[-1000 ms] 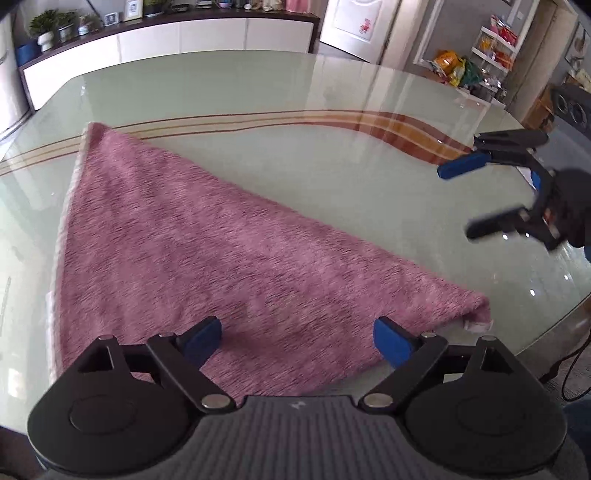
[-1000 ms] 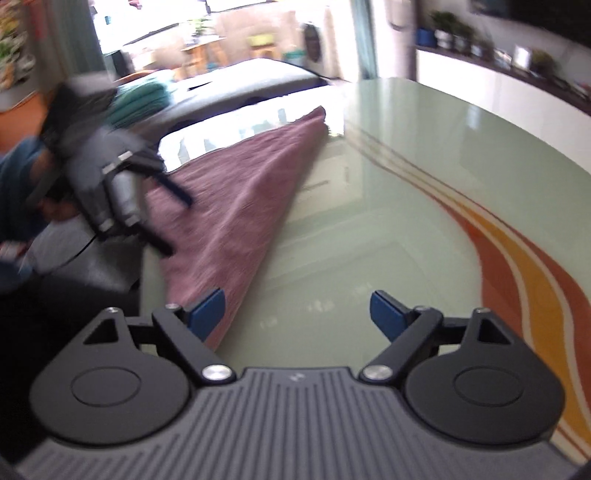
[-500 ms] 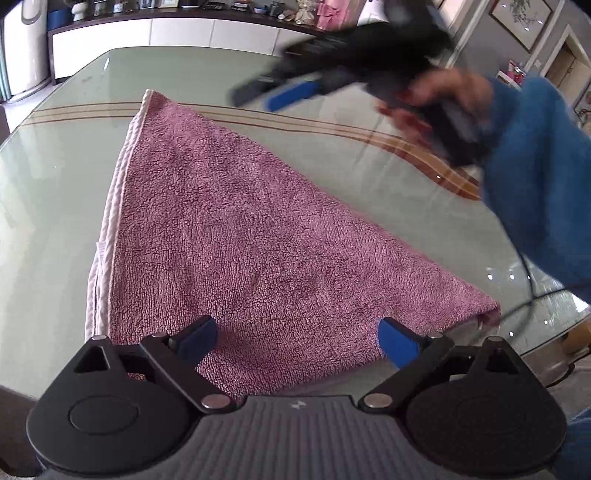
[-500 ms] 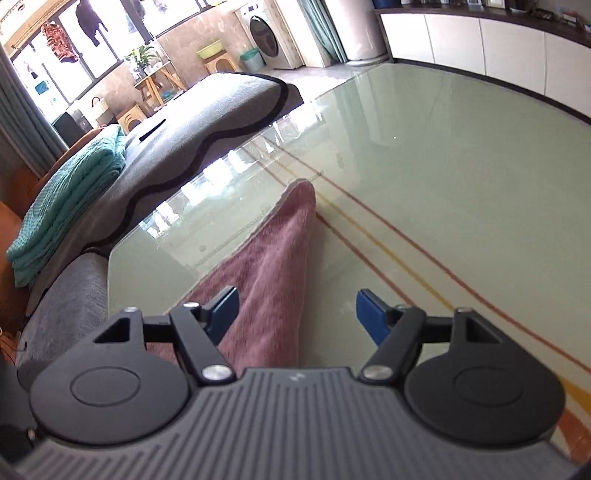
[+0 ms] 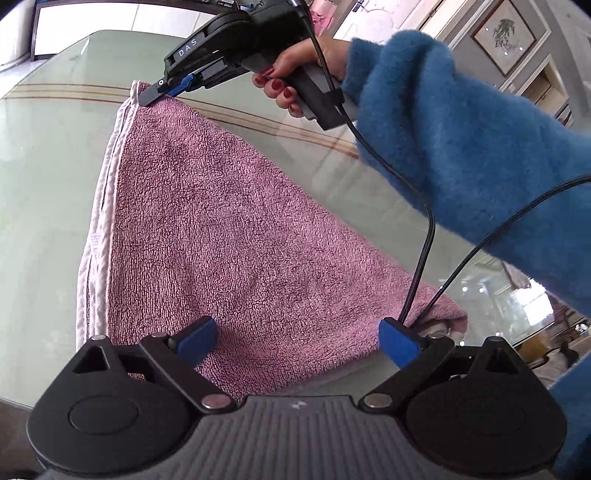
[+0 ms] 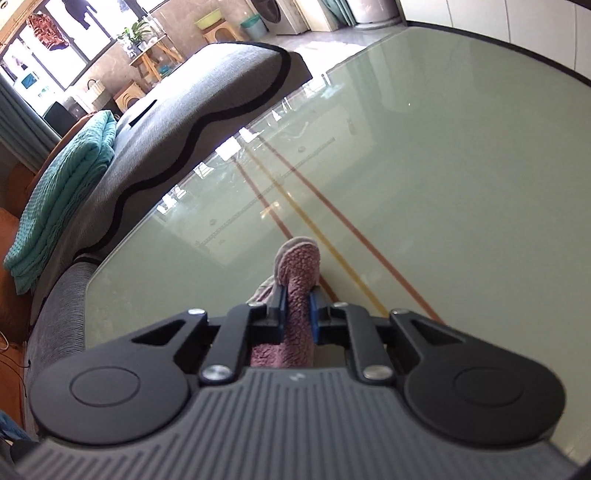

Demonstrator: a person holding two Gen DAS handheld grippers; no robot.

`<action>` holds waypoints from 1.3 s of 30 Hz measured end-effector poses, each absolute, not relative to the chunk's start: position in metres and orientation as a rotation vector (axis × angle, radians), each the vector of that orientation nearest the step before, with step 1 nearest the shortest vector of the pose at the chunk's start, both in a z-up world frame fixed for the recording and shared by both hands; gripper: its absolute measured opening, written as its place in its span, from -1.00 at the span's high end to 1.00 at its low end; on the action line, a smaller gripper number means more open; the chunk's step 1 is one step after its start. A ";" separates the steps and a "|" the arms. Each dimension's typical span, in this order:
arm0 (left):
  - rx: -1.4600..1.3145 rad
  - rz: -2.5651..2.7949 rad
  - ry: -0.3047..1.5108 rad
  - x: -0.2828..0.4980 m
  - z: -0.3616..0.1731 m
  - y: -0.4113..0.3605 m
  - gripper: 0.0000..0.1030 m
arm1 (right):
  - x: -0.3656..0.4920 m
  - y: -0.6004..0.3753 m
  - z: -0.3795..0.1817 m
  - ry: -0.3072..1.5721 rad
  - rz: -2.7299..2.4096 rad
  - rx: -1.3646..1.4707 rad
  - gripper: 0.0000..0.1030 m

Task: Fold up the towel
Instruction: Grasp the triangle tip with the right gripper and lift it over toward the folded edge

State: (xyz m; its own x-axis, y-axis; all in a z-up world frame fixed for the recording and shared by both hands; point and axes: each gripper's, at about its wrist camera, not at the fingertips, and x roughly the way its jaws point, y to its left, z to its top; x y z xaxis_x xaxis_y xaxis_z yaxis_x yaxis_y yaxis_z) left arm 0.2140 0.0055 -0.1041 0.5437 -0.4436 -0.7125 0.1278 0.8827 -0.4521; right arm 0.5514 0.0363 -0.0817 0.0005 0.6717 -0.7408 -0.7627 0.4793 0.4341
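Towel (image 5: pixel 229 240) is lying flat on the worktop (image 5: pixel 44 155), and you're pinching its far corner with the right hand-held gripper (image 6: pixel 297 308) while your left hand-held gripper (image 5: pixel 295 338) is hovering spread open over the near edge, nearer that loose corner.

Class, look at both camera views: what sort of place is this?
Probably a home's open living and dining area: a glass table, a grey sofa with a folded teal blanket, and a washing machine beyond.

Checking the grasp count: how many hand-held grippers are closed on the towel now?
1: the right hand-held gripper pinches the towel's far corner; the left hand-held gripper hangs open over its near edge.
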 end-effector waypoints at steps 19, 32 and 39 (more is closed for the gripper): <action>-0.409 -0.295 0.903 0.293 -0.080 0.057 -0.84 | 0.609 0.010 -0.006 0.816 1.098 -0.005 0.82; -0.396 -0.278 0.923 0.264 -0.085 0.076 -0.84 | 0.503 -0.068 0.049 0.726 1.356 -0.080 0.82; -0.403 -0.265 0.922 0.267 -0.087 0.077 -0.85 | 0.443 -0.124 0.046 0.752 1.354 -0.139 0.81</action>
State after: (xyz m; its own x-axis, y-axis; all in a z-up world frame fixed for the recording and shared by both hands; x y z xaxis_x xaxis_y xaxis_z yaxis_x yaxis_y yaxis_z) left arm 0.2670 0.0769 -0.0868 0.5795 -0.3893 -0.7160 0.0503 0.8939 -0.4454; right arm 0.4426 -0.1235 0.0464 0.0234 0.8281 -0.5601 -0.9134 0.2455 0.3248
